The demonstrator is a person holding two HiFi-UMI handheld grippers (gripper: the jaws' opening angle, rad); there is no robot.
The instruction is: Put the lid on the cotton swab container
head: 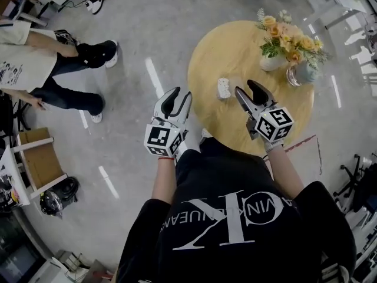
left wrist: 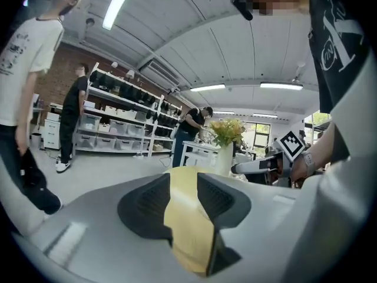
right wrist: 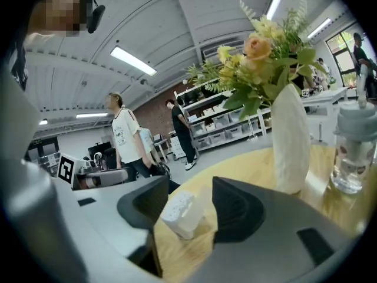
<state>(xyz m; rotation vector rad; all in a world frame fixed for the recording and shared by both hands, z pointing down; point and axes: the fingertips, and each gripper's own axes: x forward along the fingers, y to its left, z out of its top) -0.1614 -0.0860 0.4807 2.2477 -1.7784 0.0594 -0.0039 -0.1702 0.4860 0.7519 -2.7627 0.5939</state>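
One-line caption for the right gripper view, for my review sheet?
Open right hand-held gripper frames the cotton swab container on a wooden table, near a flower vase.

Pale grey glossy floor [head: 147,34], light streaks. Round wooden table [head: 218,58]. Brick wall [left wrist: 54,80] behind white shelving racks [left wrist: 118,128] with bins. Ceiling strip lights [left wrist: 118,5]; windows [left wrist: 259,128] far back.

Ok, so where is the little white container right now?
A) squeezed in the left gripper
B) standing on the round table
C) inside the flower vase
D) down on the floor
B: the white container stands on the round table, just ahead of the open right gripper, and neither jaw touches it.
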